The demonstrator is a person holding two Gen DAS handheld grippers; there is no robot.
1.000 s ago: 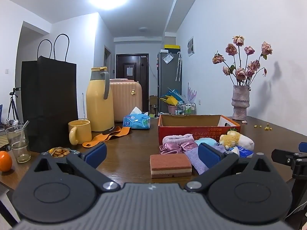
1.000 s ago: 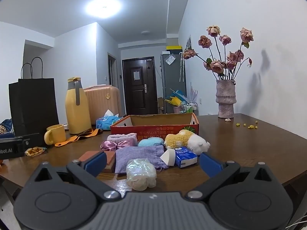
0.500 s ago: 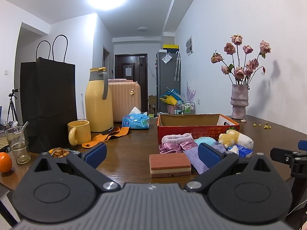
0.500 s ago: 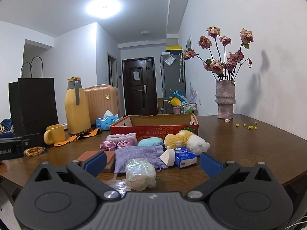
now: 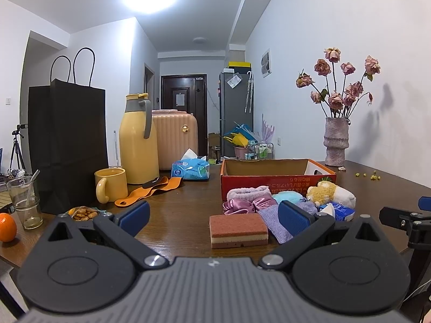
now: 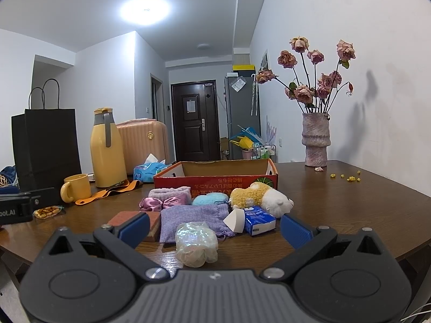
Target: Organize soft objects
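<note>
Soft objects lie on the wooden table in front of an open red cardboard box (image 6: 215,181): a layered sponge (image 5: 238,230), a purple cloth pouch (image 6: 195,219), a pink satin scrunchie (image 6: 152,203), a pink fuzzy band (image 6: 169,191), a blue puff (image 6: 210,198), a yellow-white plush toy (image 6: 260,197), a blue tissue pack (image 6: 260,220) and a clear crinkly bundle (image 6: 196,243). My left gripper (image 5: 212,218) is open and empty, just short of the sponge. My right gripper (image 6: 214,227) is open and empty, just short of the bundle.
A black paper bag (image 5: 67,148), yellow thermos (image 5: 138,140), yellow mug (image 5: 110,184), orange strap (image 5: 150,189), tissue box (image 5: 191,169), glass (image 5: 25,202), orange (image 5: 6,227) and snack pack (image 5: 82,212) stand at the left. A vase of dried roses (image 6: 315,140) stands at the back right.
Both grippers have barely shifted; the left view has risen very slightly. Nothing was gripped or moved.
</note>
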